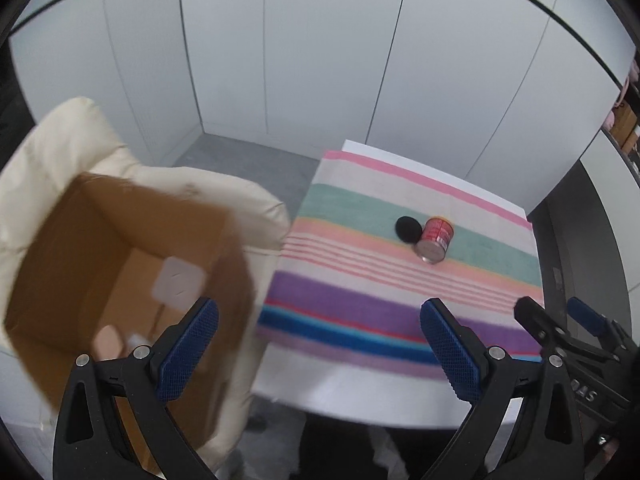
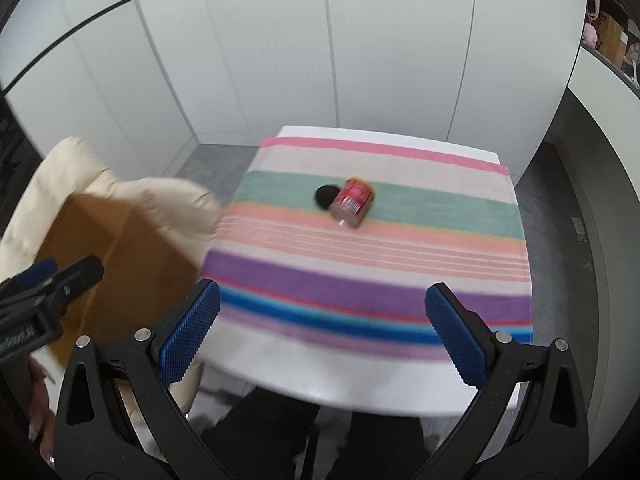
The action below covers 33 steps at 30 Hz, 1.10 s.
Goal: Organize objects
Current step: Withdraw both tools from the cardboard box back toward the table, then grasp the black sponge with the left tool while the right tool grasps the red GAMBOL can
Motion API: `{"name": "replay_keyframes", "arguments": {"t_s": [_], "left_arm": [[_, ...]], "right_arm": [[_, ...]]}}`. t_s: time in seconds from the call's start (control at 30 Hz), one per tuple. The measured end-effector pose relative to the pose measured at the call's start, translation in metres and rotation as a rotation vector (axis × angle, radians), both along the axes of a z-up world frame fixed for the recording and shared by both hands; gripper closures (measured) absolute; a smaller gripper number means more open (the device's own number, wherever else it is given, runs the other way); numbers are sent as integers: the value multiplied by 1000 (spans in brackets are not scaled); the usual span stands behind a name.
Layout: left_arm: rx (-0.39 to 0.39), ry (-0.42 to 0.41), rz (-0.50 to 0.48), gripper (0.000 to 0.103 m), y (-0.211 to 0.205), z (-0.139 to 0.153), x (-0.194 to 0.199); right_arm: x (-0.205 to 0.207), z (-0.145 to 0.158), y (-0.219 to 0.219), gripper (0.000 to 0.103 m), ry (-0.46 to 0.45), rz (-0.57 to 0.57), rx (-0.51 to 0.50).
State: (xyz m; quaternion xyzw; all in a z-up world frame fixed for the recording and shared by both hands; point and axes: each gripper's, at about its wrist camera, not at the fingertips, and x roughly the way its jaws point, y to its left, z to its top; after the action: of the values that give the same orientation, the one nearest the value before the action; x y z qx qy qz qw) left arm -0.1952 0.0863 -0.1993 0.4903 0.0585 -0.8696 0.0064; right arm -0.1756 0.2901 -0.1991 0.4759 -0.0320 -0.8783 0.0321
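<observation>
A red can (image 1: 435, 239) (image 2: 352, 201) lies on its side on the striped cloth (image 1: 380, 292) (image 2: 360, 264), touching a small black round object (image 1: 408, 229) (image 2: 326, 196) at its left. An open cardboard box (image 1: 120, 272) (image 2: 120, 256) rests on a cream cushion left of the table; a white item and a pale item lie inside. My left gripper (image 1: 320, 344) is open and empty, its left finger over the box. My right gripper (image 2: 322, 332) is open and empty above the table's near edge. Each gripper also shows at the edge of the other's view.
The cream cushioned seat (image 1: 80, 140) (image 2: 68, 168) holds the box, hard against the table's left side. White wall panels stand behind. Shelves with boxes (image 2: 608, 32) show at far right. Grey floor surrounds the table. A person's dark trousers (image 2: 280, 432) are below.
</observation>
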Motion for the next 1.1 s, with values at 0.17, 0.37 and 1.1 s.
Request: {"name": "replay_keyframes", "arguments": {"t_s": [0.17, 0.37, 1.1], "left_arm": [[-7, -50, 0, 2, 16, -35, -58], [-40, -98, -12, 2, 32, -84, -116], [-108, -156, -236, 30, 166, -224, -213]], "right_arm": [[-64, -43, 13, 0, -24, -37, 15], [-134, -106, 19, 0, -58, -86, 19], [-171, -191, 106, 47, -165, -161, 93]]}}
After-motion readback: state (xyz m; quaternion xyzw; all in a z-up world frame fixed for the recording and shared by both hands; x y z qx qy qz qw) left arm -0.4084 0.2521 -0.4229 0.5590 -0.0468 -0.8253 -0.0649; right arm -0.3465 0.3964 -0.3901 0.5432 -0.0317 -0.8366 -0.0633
